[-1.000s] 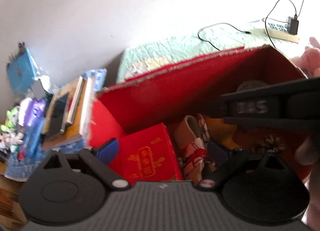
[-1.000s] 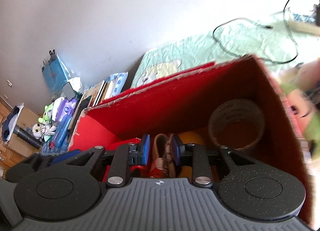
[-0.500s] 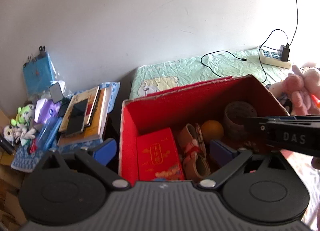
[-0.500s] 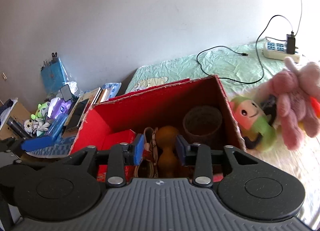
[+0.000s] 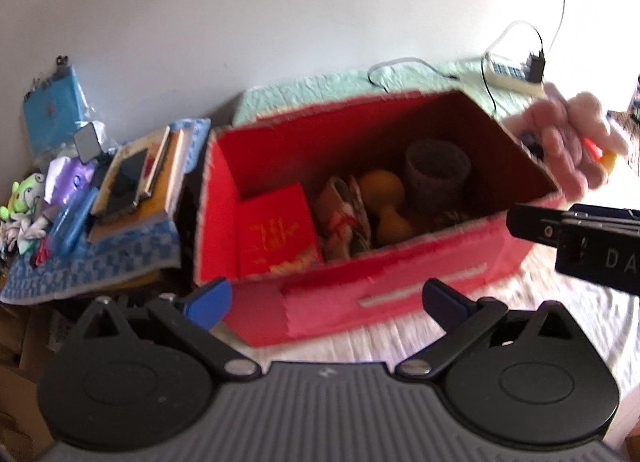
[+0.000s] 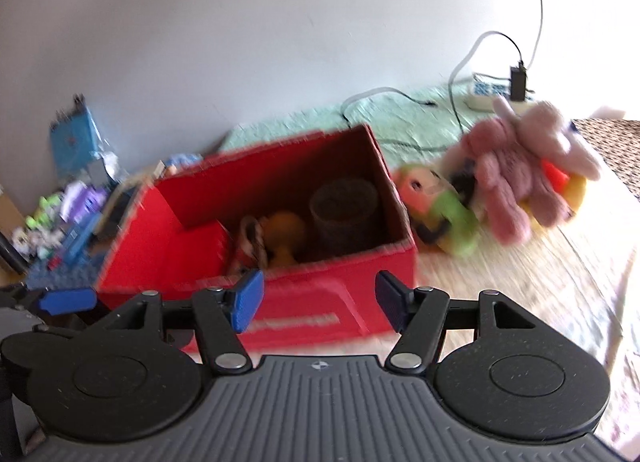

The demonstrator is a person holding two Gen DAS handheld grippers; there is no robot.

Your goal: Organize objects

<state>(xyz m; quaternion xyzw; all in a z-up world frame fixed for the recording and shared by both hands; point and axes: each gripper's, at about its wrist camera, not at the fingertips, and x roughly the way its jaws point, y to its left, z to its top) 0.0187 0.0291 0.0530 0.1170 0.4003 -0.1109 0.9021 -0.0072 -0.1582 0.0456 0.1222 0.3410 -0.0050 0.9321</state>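
- The red box [image 5: 360, 262] sits on the bed [image 6: 520, 282], its top open. Inside it, from the left wall rightward, lie a red packet [image 5: 276, 238], a striped pouch [image 5: 344, 214], an orange gourd toy [image 5: 384, 202] and a dark woven cup [image 5: 436, 174] by the right wall.
- Half a second ago the right tool [image 6: 318, 302] hung over the box with its fingers close about the gourd toy. Now it is back in front of the box's near wall, fingers well apart and holding nothing. I judge the gourd toy has just been let go inside the box.
- The left tool [image 5: 328, 302] has pulled back too: a second ago it looked down into the box, and now it is outside the near wall, fingers spread wide and empty.
- That item looks done, so the next thing to fetch is probably outside the box.
- Just right of the box lie a pink plush rabbit [image 6: 520, 166] and a green-and-pink plush doll [image 6: 444, 206], touching each other. They seem the likeliest candidates, and nearer the right tool.
- Left of the box, a stack of books [image 5: 140, 182] and small toys [image 5: 24, 206] rest on a blue checked cloth [image 5: 80, 266].
- Behind the box, a power strip [image 6: 492, 96] and cable lie on a green quilt.
- Both views are blurred, so fine detail is uncertain.
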